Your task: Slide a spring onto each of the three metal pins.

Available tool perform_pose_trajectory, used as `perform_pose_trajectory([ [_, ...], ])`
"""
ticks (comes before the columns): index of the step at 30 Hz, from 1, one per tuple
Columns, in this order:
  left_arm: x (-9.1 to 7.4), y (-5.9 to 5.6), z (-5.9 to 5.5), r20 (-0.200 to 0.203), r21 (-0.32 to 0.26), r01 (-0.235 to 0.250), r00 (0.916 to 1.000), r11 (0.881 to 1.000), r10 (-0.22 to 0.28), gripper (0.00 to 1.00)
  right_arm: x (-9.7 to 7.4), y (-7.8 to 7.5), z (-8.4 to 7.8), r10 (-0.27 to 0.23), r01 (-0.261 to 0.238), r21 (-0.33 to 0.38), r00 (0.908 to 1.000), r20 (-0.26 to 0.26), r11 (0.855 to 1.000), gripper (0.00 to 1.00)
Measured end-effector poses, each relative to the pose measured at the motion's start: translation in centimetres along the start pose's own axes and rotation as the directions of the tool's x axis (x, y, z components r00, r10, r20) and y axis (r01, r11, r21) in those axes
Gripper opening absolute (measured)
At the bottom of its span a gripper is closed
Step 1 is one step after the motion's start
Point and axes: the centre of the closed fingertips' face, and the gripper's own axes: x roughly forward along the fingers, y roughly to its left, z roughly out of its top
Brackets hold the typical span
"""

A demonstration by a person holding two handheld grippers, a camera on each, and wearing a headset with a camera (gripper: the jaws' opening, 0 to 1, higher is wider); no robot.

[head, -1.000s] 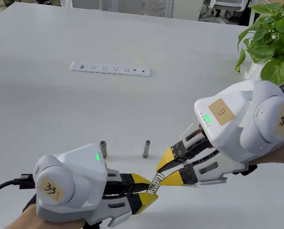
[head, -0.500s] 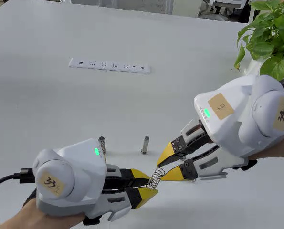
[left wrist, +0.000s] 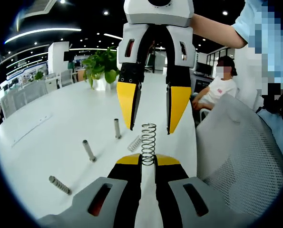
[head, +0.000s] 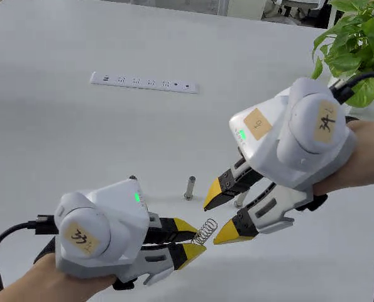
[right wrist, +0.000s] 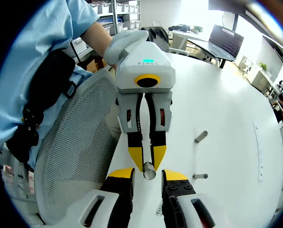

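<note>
Thin grey wire coil spring [left wrist: 148, 138] stands out from the tips of the white, yellow-tipped left gripper [left wrist: 149, 160], whose jaws are pinched narrow on its lower coils. The matching right gripper [left wrist: 151, 129] faces it tip to tip, jaws spread wide to either side of the spring's free end without touching it. This looks like a hand-over or re-grip in mid-air above the white table [head: 61, 138].

To do it well, I would close the right jaws gently on the upper few coils, square across the axis, so the wire is not crushed or kicked sideways. The left should let go only once that hold is firm. Leave most of the length free beyond the tips, since the open bore has to drop over a pin.

The short upright grey metal pin [head: 190, 187] just beyond the tips looks bare and is the nearest target; bring the spring upright over it and lower straight. A second loose spring [left wrist: 135, 142] lies on the table near the pins. A white power strip [head: 143, 83] sits well apart.
</note>
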Motion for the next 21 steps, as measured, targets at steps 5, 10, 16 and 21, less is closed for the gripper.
perform_pose_trajectory([
  [5,0.2,0.1,0.4,0.015,-0.001,-0.006,0.9999,1.000,0.006,0.06,0.9,-0.4,-0.4,0.027,-0.026,0.029,0.9994,-0.021,0.999,0.15],
  [10,0.2,0.1,0.6,0.021,-0.003,-0.008,0.9997,1.000,0.008,0.06,1.3,-0.4,-0.8,0.040,-0.038,0.032,0.9980,-0.050,0.999,0.12],
  [16,0.1,0.4,0.8,0.033,-0.008,-0.013,0.9994,1.000,0.013,0.06,1.5,-0.3,-0.9,0.056,-0.054,0.039,0.9970,-0.053,0.998,0.09],
  [21,0.1,0.4,1.0,0.037,-0.010,-0.011,0.9992,1.000,0.011,0.06,1.5,-0.3,-0.8,0.059,-0.057,0.039,0.9968,-0.054,0.998,0.08],
])
